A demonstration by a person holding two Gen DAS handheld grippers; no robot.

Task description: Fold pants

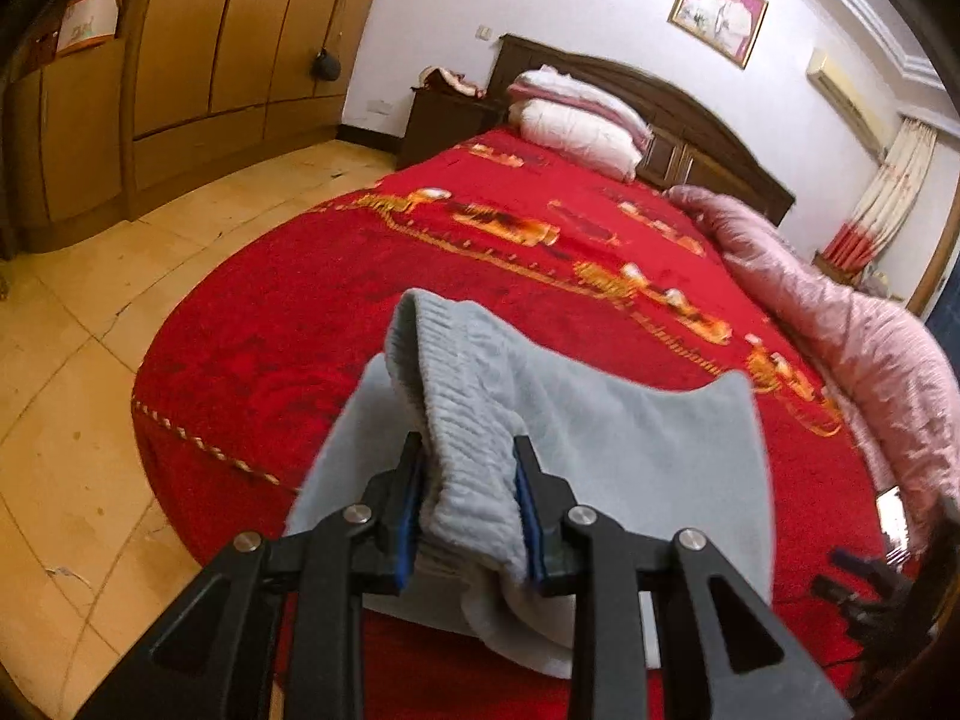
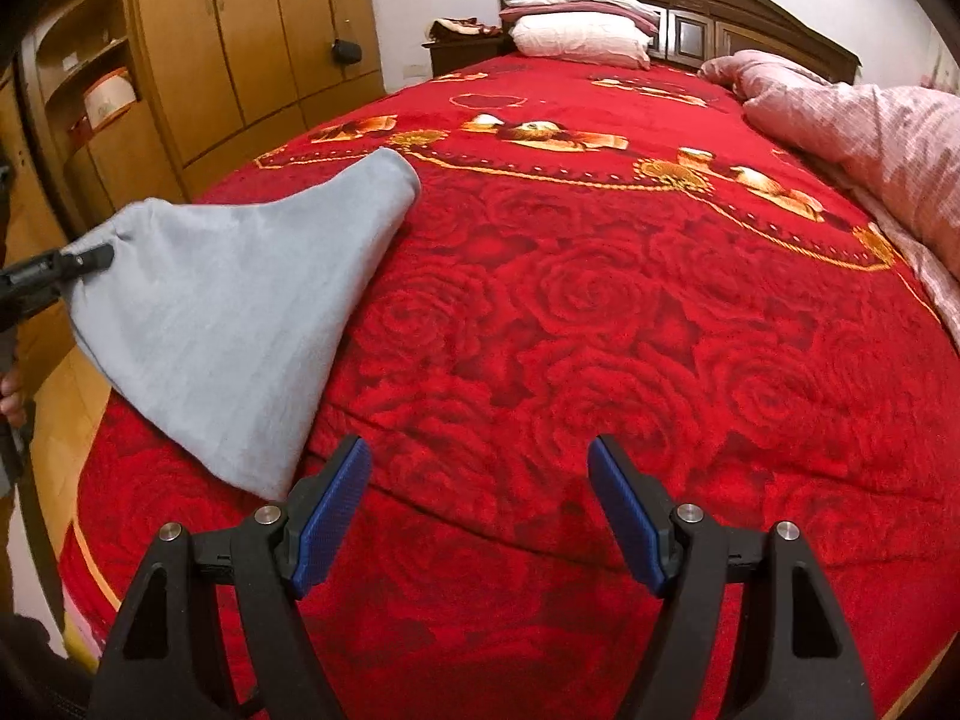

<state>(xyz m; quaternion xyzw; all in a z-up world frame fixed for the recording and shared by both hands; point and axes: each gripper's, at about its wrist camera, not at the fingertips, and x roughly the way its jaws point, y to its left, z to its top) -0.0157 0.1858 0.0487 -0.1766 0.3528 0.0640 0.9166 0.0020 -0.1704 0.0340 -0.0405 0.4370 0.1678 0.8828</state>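
Light grey fleece pants (image 1: 630, 456) lie folded near the foot of a bed with a red rose-patterned blanket (image 1: 372, 276). My left gripper (image 1: 469, 450) is shut on the pants' ribbed waistband, which bunches up between the blue pads and lifts that end above the bed. In the right wrist view the same pants (image 2: 228, 300) hang as a raised grey sheet at the left, held by the left gripper (image 2: 90, 258) at the frame's left edge. My right gripper (image 2: 480, 456) stands open above the bare blanket (image 2: 600, 312), just right of the pants' lower corner, holding nothing.
A pink quilt (image 2: 870, 138) is heaped along the bed's right side. White pillows (image 2: 576, 30) rest against the dark headboard. Wooden wardrobes (image 1: 228, 36) and tiled floor (image 1: 66, 372) lie left of the bed. A person's hand (image 2: 12, 396) shows at the left edge.
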